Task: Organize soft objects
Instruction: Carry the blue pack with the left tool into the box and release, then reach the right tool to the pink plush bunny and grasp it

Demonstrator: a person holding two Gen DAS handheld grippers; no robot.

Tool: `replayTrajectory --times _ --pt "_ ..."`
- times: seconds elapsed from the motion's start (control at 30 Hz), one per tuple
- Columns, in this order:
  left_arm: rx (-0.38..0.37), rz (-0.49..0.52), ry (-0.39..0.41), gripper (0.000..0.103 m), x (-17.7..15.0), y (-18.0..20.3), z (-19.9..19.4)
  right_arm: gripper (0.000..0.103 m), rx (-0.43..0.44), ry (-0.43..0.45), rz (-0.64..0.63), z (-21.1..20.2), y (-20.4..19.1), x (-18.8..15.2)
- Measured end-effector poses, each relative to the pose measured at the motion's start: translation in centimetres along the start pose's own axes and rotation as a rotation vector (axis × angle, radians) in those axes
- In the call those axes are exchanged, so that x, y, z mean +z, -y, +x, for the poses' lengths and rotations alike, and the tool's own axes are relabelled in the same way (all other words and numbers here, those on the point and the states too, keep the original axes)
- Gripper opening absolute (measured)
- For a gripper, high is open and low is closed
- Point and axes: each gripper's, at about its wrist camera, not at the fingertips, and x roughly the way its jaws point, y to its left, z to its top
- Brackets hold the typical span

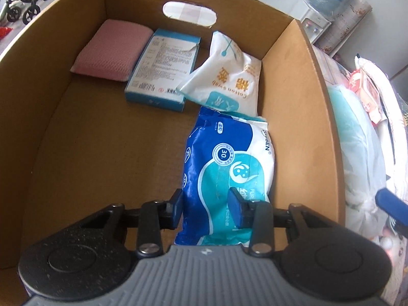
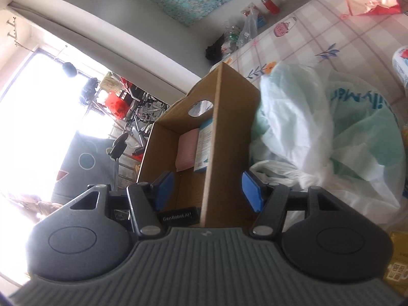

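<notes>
The left gripper (image 1: 206,207) clamps the near end of the blue-and-teal plastic wipes packet (image 1: 229,163), apparently laying it along the right wall of the brown cardboard box (image 1: 318,117), while the right gripper (image 2: 207,191) hangs unclenched, straddling that wall.

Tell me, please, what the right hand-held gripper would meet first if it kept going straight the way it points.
Most likely the near wall of the cardboard box: its edge runs up between the open jaws of the right hand-held gripper. How close it is cannot be told.
</notes>
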Motion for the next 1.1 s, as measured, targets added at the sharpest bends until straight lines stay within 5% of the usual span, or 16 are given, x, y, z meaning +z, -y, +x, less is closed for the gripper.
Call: replayTrajectory --times 0.2,0.3,0.4,0.67,0.87,1.1 --pt "-0.001 -0.009 0.004 0.039 0.2 -0.1 -0.2 0.060 -0.007 -0.014 0.014 -0.1 0.7 -0.4" --pt "0.022 0.041 0.020 0.050 0.0 0.4 -0.8 0.060 -0.013 -0.015 0.020 -0.3 1.0 -0.8" --pt "0.042 0.077 0.101 0.065 -0.8 0.9 -2.8 0.060 -0.016 -0.007 0.018 -1.0 1.1 -1.1" --pt "-0.017 0.084 0.323 0.071 -4.1 1.9 -10.1 0.061 -0.020 0.046 -0.026 -4.1 0.8 -1.8" --pt "-0.131 0.181 0.465 0.073 -7.5 6.1 -14.0 0.062 -0.049 0.131 -0.087 -8.6 0.7 -2.9" --pt "-0.266 0.379 0.511 0.073 -11.7 13.8 -14.0 0.065 -0.128 0.287 -0.125 -16.6 2.4 -4.1"
